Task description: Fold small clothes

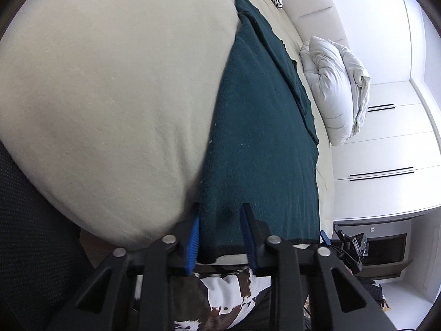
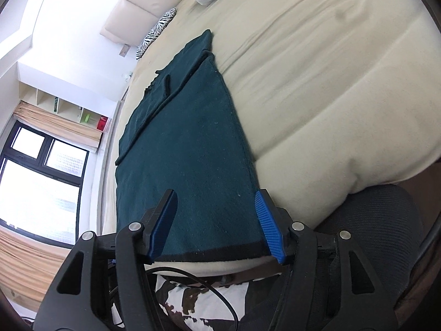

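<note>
Dark teal knit cloth point(image 1: 259, 149) lies flat on the beige bed sheet point(image 1: 110, 96), folded lengthwise with a narrower layer showing along one side and a black hem at its near edge. It runs from 6 o'clock up toward 12 in both wrist views. The left hand-held gripper point(image 1: 220, 220) has its blue-padded fingers apart, straddling the near left corner of the cloth. The right hand-held gripper point(image 2: 217, 220) is spread wide over the near hem, its fingers at either side of the cloth's width. A bundled white duvet point(image 1: 333, 88) sits at 2 o'clock in the left view, a zebra-print pillow point(image 2: 154, 33) at 11 in the right view. White wardrobe doors point(image 1: 386, 143) stand beyond the bed; a window point(image 2: 41, 176) with tan curtains shows at 9 o'clock.
</note>
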The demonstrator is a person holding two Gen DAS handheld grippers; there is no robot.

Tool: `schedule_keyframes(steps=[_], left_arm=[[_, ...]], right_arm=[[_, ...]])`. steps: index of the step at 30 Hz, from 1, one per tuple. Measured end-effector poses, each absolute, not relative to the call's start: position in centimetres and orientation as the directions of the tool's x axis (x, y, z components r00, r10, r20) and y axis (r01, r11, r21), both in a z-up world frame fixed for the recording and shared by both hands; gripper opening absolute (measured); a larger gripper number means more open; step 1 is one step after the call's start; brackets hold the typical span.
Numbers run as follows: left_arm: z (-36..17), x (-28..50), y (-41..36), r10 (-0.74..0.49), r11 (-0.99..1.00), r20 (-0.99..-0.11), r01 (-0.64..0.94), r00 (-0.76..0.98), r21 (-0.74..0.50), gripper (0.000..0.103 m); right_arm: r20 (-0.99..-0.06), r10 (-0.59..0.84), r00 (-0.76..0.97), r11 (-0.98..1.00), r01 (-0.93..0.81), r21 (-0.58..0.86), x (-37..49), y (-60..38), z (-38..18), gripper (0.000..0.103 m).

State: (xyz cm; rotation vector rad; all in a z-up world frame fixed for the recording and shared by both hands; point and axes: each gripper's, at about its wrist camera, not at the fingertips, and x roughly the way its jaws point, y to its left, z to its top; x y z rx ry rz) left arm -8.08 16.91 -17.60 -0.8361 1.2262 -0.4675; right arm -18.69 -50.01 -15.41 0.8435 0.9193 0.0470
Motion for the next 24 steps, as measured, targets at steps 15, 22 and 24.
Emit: schedule_keyframes(steps=[15,22,24], left_arm=[[-17.1,-7.9,16.6,-0.686,0.670,-0.661,-0.089,0.305,-0.737,0.007],[-17.0,-7.9,16.6,-0.680,0.679,-0.665,-0.076,0.309,-0.730,0.007],[-17.0,-7.9,16.5,-0.678,0.683,-0.667,-0.072,0.310,-0.727,0.007]], right_arm=[[-0.763,0.389,0.516,0.680,0.399,0.616,-19.0,-50.9,-16.9,0.057],[-0.800,0.430,0.419,0.692,0.416,0.590,-17.3,-50.6,-17.5,0.057],[-0.811,0.439,0.387,0.706,0.410,0.577,-16.7,-50.1,-17.7,0.057]])
